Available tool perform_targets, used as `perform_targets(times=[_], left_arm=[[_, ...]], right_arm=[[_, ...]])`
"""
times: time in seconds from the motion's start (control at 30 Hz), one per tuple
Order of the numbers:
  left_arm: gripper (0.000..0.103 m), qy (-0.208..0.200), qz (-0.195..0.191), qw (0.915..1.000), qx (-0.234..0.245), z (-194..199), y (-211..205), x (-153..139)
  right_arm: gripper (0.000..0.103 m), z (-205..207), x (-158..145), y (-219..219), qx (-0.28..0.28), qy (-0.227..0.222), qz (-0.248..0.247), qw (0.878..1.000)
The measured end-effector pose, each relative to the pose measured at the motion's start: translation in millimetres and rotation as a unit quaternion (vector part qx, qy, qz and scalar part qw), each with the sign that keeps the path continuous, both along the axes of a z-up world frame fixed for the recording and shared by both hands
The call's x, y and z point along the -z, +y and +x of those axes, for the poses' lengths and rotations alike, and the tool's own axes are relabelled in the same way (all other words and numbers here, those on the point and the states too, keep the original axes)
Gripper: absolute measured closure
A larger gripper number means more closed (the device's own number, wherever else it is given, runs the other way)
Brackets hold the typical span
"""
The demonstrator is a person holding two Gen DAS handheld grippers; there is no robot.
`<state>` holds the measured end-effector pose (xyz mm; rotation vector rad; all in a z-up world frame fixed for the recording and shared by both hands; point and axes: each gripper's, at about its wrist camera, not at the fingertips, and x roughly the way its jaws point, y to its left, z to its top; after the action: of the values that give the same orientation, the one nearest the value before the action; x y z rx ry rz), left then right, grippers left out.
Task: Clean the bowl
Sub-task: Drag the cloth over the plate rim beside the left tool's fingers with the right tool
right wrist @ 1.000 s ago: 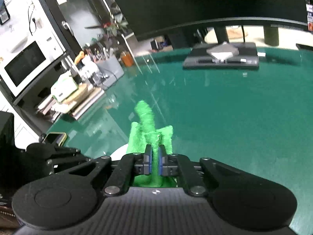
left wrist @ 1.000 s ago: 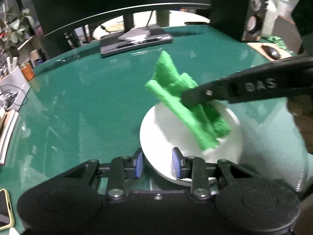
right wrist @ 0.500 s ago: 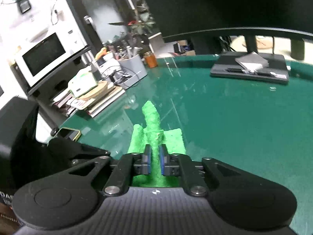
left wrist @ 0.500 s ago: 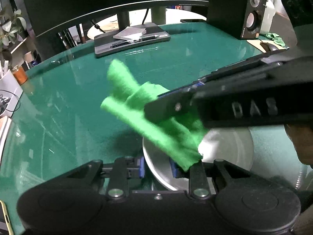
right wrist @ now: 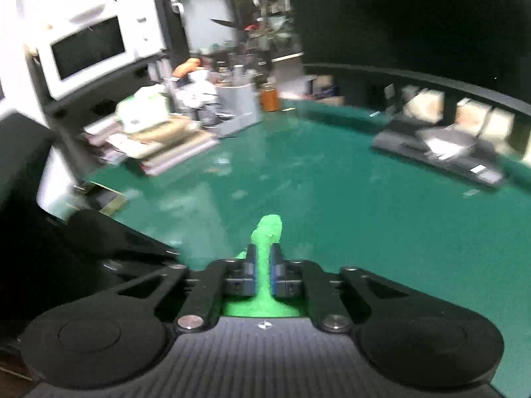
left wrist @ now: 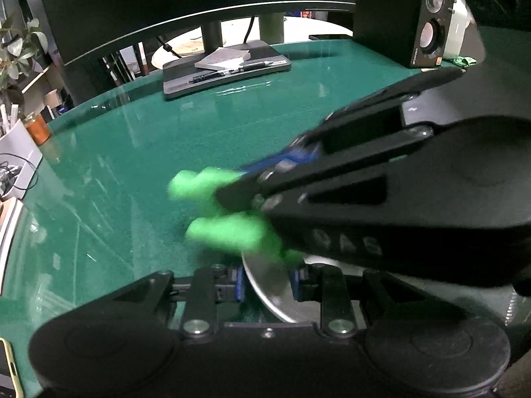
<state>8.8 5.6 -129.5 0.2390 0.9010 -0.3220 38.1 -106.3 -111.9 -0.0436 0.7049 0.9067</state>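
Pinching a fuzzy bright-green cloth (right wrist: 265, 235), the right claw (right wrist: 262, 272) presses it over the bowl (left wrist: 272, 282). Left claw (left wrist: 267, 285) clamps that smooth, round white bowl's rim, low above the glossy green bench (left wrist: 132, 165).

Bright green cloth (left wrist: 229, 232), white bowl (left wrist: 272, 285), dark green tabletop (left wrist: 166, 152), black claws, blue pads (right wrist: 274, 272).

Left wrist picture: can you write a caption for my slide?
Left hand-held gripper steadies the white bowl by its rim while the right hand-held gripper wipes with a green cloth.
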Motion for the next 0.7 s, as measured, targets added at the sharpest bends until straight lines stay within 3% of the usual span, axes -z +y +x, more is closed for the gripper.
perform_targets(times=[0.1,0.33,0.6,0.7], left_arm=[[0.074,0.001,-0.003,1.0,-0.004,-0.3,0.4,0.1],[0.074,-0.001,-0.001,1.0,-0.002,0.3,-2.8,0.2],[0.074,-0.001,0.0,1.0,-0.002,-1.9,-3.8,0.2],[0.074,-0.001,-0.001,1.0,-0.002,-3.0,-5.5,0.3]], right_arm=[[0.097,-6.6,0.7,0.6,-0.003,-0.025,-0.009,1.0],[0.097,11.8,0.3,-23.0,0.09,-0.015,-0.033,0.995],[0.097,-6.4,1.3,-0.5,0.021,-0.018,-0.013,1.0],[0.097,0.7,0.2,-11.4,0.062,-0.023,-0.027,0.997]])
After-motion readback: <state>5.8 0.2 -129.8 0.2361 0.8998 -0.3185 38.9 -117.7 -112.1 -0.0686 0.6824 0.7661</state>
